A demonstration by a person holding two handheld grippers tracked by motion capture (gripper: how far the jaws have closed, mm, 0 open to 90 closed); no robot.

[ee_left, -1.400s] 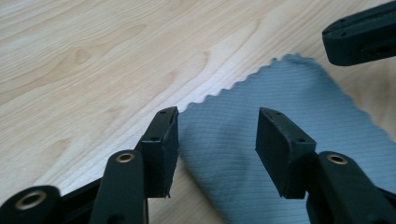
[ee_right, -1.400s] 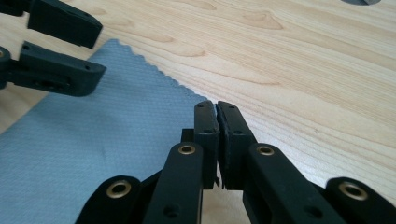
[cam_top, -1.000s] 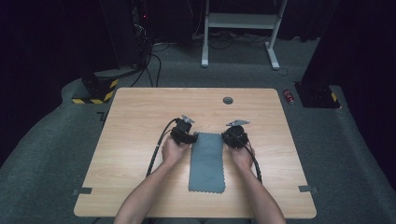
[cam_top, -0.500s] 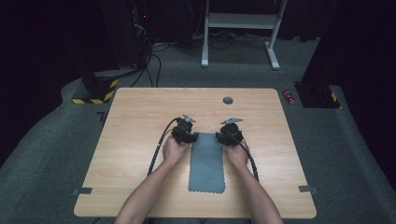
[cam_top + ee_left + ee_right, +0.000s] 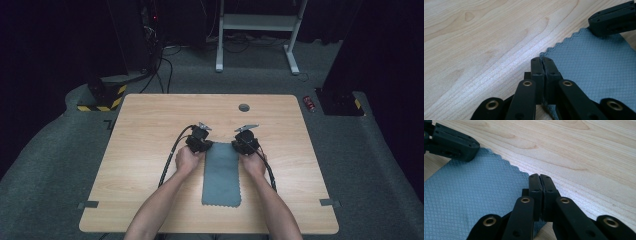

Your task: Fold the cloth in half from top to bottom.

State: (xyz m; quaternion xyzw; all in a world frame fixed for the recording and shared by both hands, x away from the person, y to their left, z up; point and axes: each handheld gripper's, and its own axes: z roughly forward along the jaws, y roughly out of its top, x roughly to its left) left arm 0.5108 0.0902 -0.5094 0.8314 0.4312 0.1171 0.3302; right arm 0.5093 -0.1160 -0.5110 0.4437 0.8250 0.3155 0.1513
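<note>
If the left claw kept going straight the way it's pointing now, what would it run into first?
Probably nothing soon. The left claw, shut on the near corner of the grey cloth, points over bare wooden table. The right claw sits off to the side of that line, though depth is hard to judge.

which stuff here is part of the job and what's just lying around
In the job: grey cloth, left gripper and right gripper, each shut on a far corner of the cloth, their jaws having just closed.

Lying about: small dark round disc on the table; red object on the floor.
</note>
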